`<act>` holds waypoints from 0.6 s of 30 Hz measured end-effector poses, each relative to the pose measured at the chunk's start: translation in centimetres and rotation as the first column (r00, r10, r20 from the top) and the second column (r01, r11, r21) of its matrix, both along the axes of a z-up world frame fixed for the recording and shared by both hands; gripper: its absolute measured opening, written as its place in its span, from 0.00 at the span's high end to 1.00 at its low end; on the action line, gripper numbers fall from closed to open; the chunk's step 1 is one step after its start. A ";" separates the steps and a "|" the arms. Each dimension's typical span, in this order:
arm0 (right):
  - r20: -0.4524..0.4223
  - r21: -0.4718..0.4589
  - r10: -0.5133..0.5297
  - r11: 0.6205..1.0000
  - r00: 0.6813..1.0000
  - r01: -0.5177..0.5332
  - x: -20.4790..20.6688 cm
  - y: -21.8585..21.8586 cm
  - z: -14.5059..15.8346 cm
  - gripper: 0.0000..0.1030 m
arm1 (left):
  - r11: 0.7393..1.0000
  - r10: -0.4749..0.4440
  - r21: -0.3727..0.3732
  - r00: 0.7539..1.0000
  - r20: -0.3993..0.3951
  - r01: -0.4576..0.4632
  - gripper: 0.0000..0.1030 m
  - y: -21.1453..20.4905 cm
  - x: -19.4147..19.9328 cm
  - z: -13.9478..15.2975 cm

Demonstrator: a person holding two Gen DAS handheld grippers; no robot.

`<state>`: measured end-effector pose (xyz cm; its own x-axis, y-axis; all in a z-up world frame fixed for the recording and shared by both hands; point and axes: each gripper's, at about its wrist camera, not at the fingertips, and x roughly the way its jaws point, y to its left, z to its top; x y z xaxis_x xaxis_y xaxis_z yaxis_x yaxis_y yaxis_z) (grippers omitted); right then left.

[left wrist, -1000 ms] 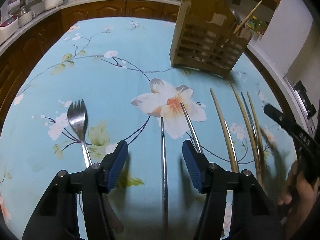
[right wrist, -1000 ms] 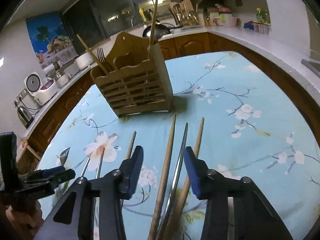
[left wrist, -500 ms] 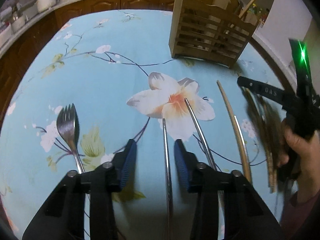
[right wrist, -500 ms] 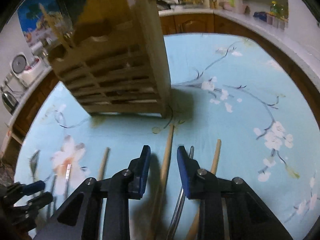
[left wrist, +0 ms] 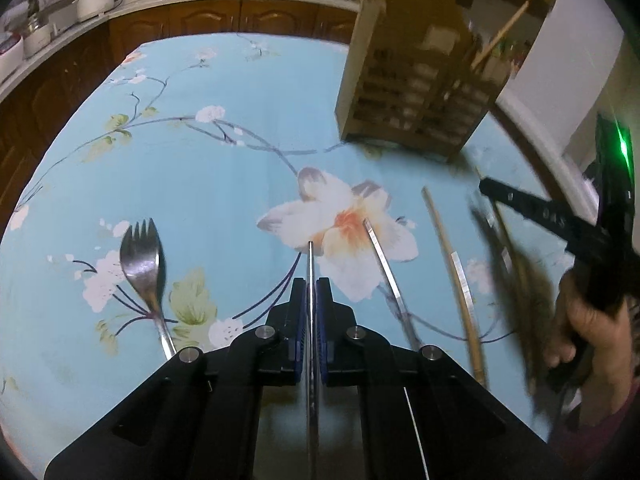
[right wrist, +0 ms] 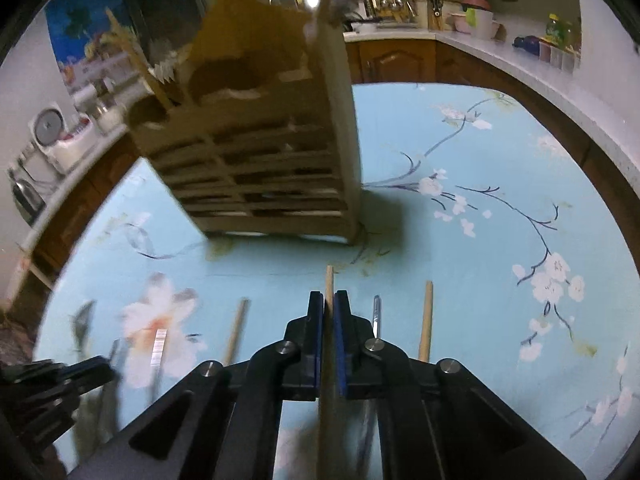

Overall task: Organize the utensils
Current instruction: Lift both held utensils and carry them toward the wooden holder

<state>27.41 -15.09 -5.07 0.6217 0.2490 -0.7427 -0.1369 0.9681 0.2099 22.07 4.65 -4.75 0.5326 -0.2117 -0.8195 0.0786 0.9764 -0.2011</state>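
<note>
Left hand-held gripper [left wrist: 311,292] clamping metal chopstick [left wrist: 310,258]

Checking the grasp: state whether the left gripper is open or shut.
Shut: the left gripper has its blue pads pressed on a metal chopstick.

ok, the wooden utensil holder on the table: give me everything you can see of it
The wooden utensil holder is a tall light-brown box with slatted, gapped walls, a solid side panel and a raised, curved back board. It stands upright on the blue floral tablecloth, beyond the row of chopsticks, casting a shadow. Its open top has compartments; two wooden sticks lean out of it. Neither gripper touches it. It looks motion-blurred.
</note>
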 end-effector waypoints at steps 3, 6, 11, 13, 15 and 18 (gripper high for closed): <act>0.027 0.060 0.011 0.998 1.000 -0.013 -1.2 -0.2 1.6 0.95 | 0.999 0.007 -0.032 0.999 0.033 -0.006 0.96 0.6 -0.6 1.5; 0.055 0.095 0.021 0.995 0.998 -0.026 -2.5 -0.1 3.0 0.95 | 0.998 0.016 -0.068 0.998 0.066 -0.012 0.96 1.1 -1.2 3.2; 0.110 0.133 0.020 0.990 0.994 -0.034 -4.9 -0.5 5.3 0.95 | 0.994 0.023 -0.107 0.991 0.133 -0.008 0.96 1.7 -2.3 6.2; 0.135 0.143 0.016 0.989 0.991 -0.036 -5.6 -0.9 6.4 0.95 | 0.993 0.021 -0.115 0.987 0.160 -0.003 0.96 1.8 -2.8 7.4; 0.155 0.151 0.011 0.988 0.988 -0.034 -6.2 -1.2 7.3 0.95 | 0.992 0.019 -0.124 0.983 0.184 0.004 0.96 1.9 -3.3 8.5; 0.191 0.165 0.006 0.985 0.981 -0.039 -7.2 -1.7 8.9 0.95 | 0.991 0.017 -0.132 0.977 0.211 0.011 0.96 1.9 -3.8 9.7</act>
<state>20.22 -16.74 3.82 0.7398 0.3754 -0.5583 -0.2112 0.9175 0.3370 18.26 6.59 4.99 0.6914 -0.3085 -0.6533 0.1300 0.9426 -0.3076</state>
